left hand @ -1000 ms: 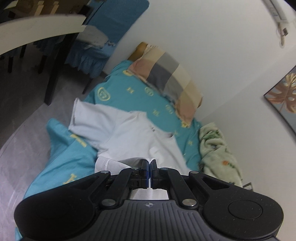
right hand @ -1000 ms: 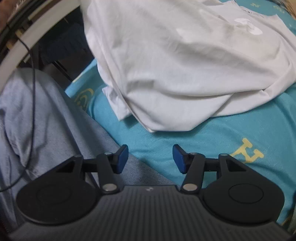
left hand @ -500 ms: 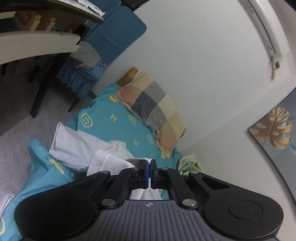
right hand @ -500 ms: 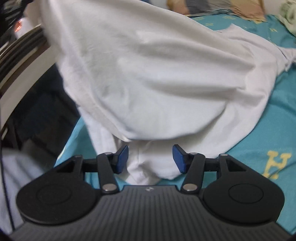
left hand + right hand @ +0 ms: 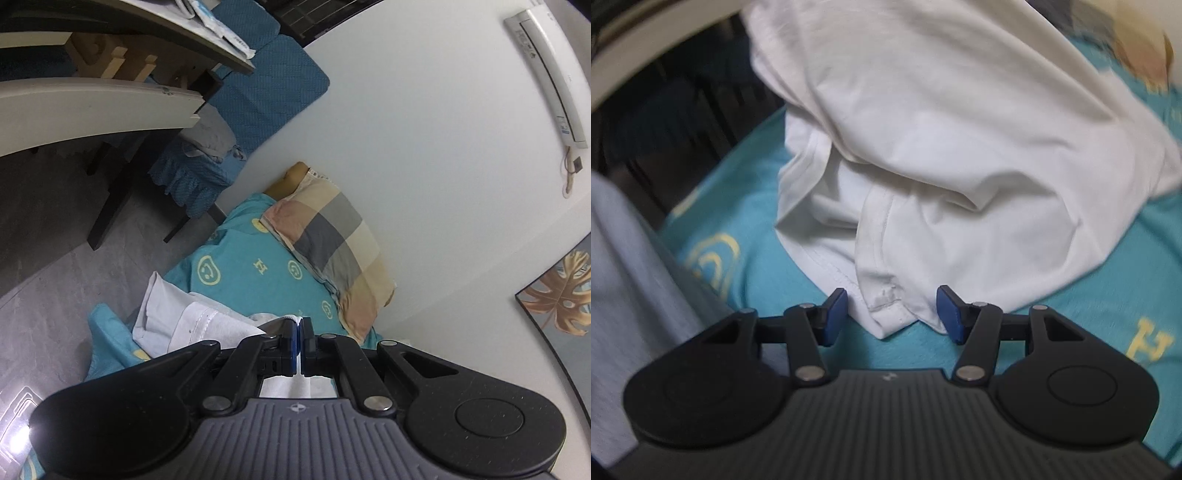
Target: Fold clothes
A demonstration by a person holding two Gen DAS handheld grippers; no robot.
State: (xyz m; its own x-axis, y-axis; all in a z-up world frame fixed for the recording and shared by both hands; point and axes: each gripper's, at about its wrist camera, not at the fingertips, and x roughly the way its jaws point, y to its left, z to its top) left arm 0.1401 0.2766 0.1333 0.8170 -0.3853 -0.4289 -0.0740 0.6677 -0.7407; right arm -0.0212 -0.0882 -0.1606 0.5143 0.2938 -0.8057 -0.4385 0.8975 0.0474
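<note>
I have 2 grippers at work on 1 white T-shirt. My left gripper has its 2 blue pads pressed together with a fold of the shirt's white cloth pinched between them; the fabric shows both in front of the pads and under them, and part of it hangs lifted off the teal bedsheet. My right gripper has its jaws standing apart — a hemmed corner of the shirt lies in the gap between the 2 blue pads, touching neither as far as I can see. The rest of the shirt is bunched in a heap on the sheet just beyond that corner.

Elsewhere I count 1 checked pillow at the wall end of the bed, 1 chair with a blue cover beside a table, 1 air conditioner high on the wall, and 1 leaf picture.
</note>
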